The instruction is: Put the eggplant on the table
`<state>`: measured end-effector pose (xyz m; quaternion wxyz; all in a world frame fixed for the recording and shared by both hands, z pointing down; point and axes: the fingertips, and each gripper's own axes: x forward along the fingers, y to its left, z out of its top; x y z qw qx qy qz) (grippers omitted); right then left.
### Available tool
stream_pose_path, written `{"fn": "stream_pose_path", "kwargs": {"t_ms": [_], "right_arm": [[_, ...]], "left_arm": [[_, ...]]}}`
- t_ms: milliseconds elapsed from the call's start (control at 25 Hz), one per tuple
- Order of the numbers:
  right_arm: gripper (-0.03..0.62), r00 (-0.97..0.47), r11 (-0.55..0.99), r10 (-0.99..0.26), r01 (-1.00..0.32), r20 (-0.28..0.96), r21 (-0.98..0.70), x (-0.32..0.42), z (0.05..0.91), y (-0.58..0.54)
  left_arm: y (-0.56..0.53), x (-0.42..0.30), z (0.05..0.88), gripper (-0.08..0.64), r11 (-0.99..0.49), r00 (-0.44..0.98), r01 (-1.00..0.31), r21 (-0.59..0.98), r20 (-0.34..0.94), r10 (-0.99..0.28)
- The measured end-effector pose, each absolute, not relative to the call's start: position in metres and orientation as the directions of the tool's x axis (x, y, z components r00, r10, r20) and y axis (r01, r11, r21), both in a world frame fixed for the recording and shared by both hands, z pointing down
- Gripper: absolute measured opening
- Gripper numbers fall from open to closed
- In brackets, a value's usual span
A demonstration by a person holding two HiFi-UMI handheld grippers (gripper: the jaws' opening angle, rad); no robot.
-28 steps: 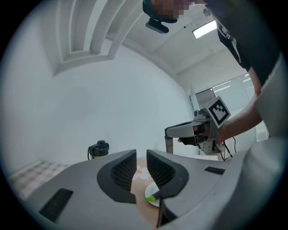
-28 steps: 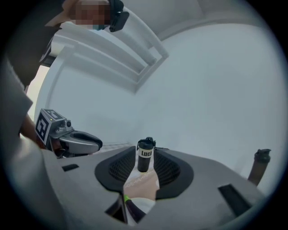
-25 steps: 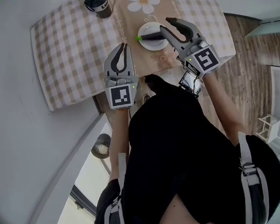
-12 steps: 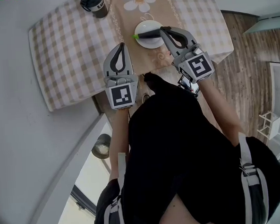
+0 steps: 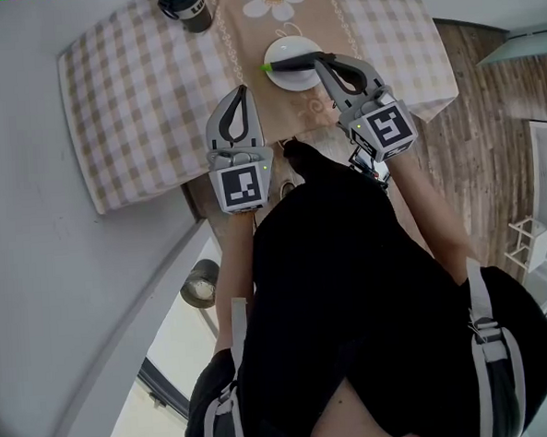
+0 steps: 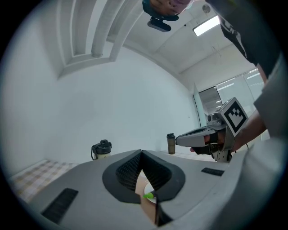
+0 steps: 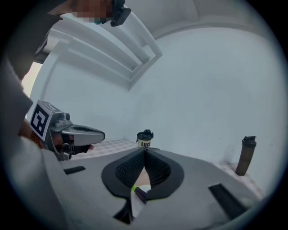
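head view: right tongs [image 5: 319,62] hide part of eggplant [image 5: 289,64].

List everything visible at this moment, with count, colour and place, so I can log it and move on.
checked cotton tablecloth: one, beige and white, covers the table
floral fabric runner: one, tan, down the table's middle
round white plate: one, on the runner
slim dark eggplant with green stem: one, lying on the plate
lidded dark travel mug: one, far end, left of the runner
tall dark bottle: one, far end, seen only in the gripper views
wooden plank floor: brown, right of the table
left gripper: one, grey, jaws together, empty, above the near table edge
right gripper: one, grey, jaws together, tips at the eggplant's right end
person's black top: one, foreground
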<state>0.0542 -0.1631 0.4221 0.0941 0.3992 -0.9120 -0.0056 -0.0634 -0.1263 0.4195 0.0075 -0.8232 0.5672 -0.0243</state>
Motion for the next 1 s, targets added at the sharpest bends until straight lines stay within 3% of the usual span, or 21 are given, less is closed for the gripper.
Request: {"fn": "stream_pose_path", "kwargs": {"t_ms": [520, 720, 1000], "right_arm": [[0.003, -0.667, 0.686, -0.724, -0.724, 0.175, 0.079, 0.056, 0.424, -0.165], [0.003, -0.664, 0.694, -0.710, -0.716, 0.234, 0.075, 0.057, 0.431, -0.163], [0.003, -0.675, 0.699, -0.709, -0.711, 0.205, 0.078, 0.056, 0.429, -0.168]], "left_arm": [[-0.127, -0.066, 0.427, -0.012, -0.348, 0.346, -0.936, -0.052, 0.045, -0.937], [-0.128, -0.065, 0.428, -0.012, -0.344, 0.341, -0.938, -0.045, 0.058, -0.938], [-0.128, -0.064, 0.433, -0.012, -0.344, 0.340, -0.938, -0.045, 0.073, -0.938]]}}
